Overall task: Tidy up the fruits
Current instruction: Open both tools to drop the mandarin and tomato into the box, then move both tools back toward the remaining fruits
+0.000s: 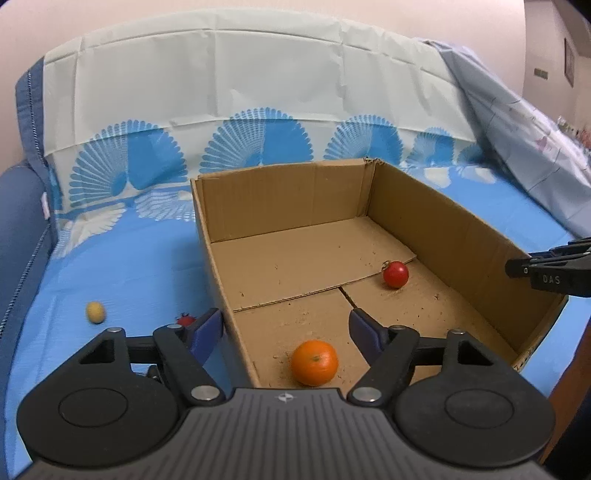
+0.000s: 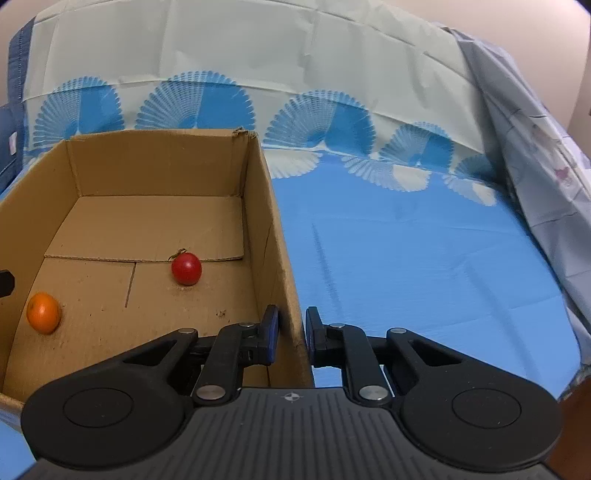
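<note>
Right gripper (image 2: 291, 334) pinches cardboard box (image 2: 284, 258) wall, likely steadying it. Left gripper (image 1: 286, 328) spread, empty, above orange (image 1: 314, 363) (tomato (image 1: 396, 274) mid-box). Yellow fruit (image 1: 96, 312) lies outside, lower left.

A blue fan-print cloth (image 2: 406, 236) covers the surface and rises behind, against a pinkish wall (image 1: 258, 14).
</note>
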### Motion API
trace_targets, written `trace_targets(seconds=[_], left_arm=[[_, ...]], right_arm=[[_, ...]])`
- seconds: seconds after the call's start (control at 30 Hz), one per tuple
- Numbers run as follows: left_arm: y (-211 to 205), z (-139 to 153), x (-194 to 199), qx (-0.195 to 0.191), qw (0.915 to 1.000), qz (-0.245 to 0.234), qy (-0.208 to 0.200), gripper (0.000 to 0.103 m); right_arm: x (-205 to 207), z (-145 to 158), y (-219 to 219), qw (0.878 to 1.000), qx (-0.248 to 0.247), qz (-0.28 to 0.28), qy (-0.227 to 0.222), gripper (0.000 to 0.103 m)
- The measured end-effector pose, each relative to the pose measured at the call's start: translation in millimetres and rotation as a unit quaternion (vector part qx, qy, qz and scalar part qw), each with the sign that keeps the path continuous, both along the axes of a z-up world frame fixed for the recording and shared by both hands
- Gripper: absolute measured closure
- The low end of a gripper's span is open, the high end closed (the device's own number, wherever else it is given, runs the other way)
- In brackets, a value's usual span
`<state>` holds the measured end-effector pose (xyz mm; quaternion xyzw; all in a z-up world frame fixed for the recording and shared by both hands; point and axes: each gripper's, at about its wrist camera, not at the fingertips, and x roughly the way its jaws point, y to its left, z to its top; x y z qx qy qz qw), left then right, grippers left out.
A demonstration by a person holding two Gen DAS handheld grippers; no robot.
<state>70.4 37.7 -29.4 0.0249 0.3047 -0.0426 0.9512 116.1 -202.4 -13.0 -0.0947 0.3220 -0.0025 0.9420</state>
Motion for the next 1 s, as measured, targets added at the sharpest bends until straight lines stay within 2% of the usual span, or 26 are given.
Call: trace_targets(seconds=[0.13,0.3,0.37,0.4,0.43,0.6,0.8,1.0], left_arm=[[-5,-2,2,0.013,0.9999,-0.002,-0.007,0.023],[-6,-3,2,0.015,0.9999,-0.002,-0.009,0.023],[-5,-3,2,0.012,0.9999,-0.002,-0.009,0.022],[-5,-3,2,0.014,0.9999,-0.002,-0.01,0.022],[-5,-3,1,0.016,0.9998,-0.002,-0.012,0.022],[-8,2,-9,0.019,0.9992,-0.006,-0.035,0.022],[-13,10,-23,0.019,0.9969,-0.026,-0.071,0.022],[-12,17,-32,0.011,0.9951,-0.041,-0.089,0.02]], right_arm=[[-2,2,-6,1.0,0.018,-0.011,0.0,0.088],[-9,2,-1,1.0,-0.012,-0.002,-0.013,0.088],[-11,4,1,1.0,-0.015,0.001,-0.02,0.079],[-13,5,1,1.0,-0.013,0.002,-0.024,0.066],[-15,8,1,0.999,-0.01,0.005,-0.031,0.057],[-22,14,3,0.999,0.004,0.013,-0.05,0.055],[-28,15,13,0.998,-0.009,0.024,-0.058,0.052],[-33,19,18,0.997,-0.007,0.028,-0.074,0.05]])
